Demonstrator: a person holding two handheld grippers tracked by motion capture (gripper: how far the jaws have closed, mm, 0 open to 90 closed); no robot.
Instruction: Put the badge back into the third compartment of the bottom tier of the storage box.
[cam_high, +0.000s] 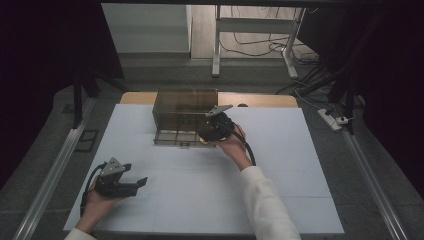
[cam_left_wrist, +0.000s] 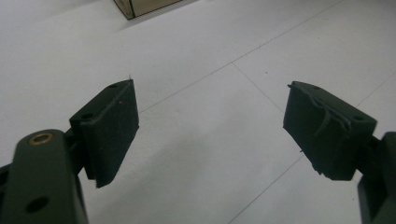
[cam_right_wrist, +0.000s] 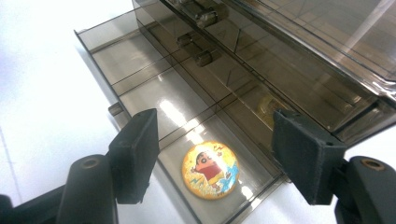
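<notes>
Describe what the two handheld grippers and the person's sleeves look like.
Both are black two-jaw tools. The left gripper carries a grey three-cornered plate on top and trails a black cable; its dark rectangular pads are worn, one with a peeling edge. The right gripper has the same grey plate and a thick black cable. Brass-coloured bushings sit in the jaw arms. The right sleeve is white.

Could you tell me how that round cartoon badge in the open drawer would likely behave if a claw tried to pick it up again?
The badge lies flat, so it probably won't roll. Its glossy face looks slippery. Sitting low on the drawer floor beside the front wall, its thin edge may be hard to pinch.
</notes>
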